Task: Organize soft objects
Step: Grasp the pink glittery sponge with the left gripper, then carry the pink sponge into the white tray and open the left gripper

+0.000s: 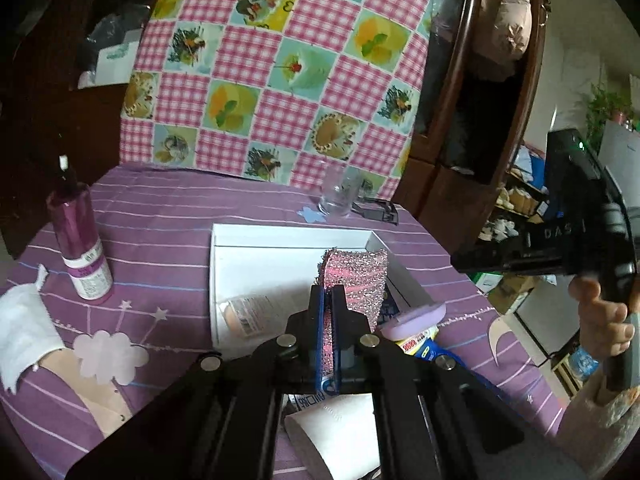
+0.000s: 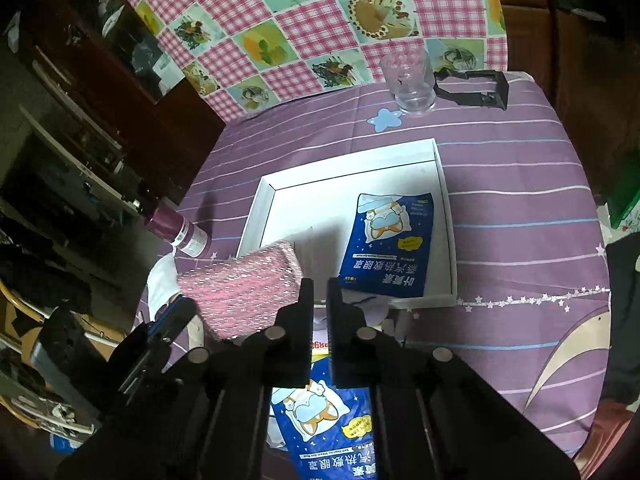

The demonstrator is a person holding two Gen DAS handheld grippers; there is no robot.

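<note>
Clamped between the left gripper's (image 1: 328,300) matt black plastic jaws, the scrubber (image 1: 356,280) looks rough, its pink weave flecked with glittering thread. Beyond the jaws lies a smooth matt white card box (image 1: 256,240); the blue packet (image 2: 386,240) inside is glossy. Further off, the glass (image 1: 338,196) is clear and shiny. The cloth (image 1: 180,208) underneath is soft matt fabric, purple with stripes.

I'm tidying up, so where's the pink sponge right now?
The pink sponge is clamped in the left gripper, held above the near left corner of the white tray, just right of the purple bottle.
</note>
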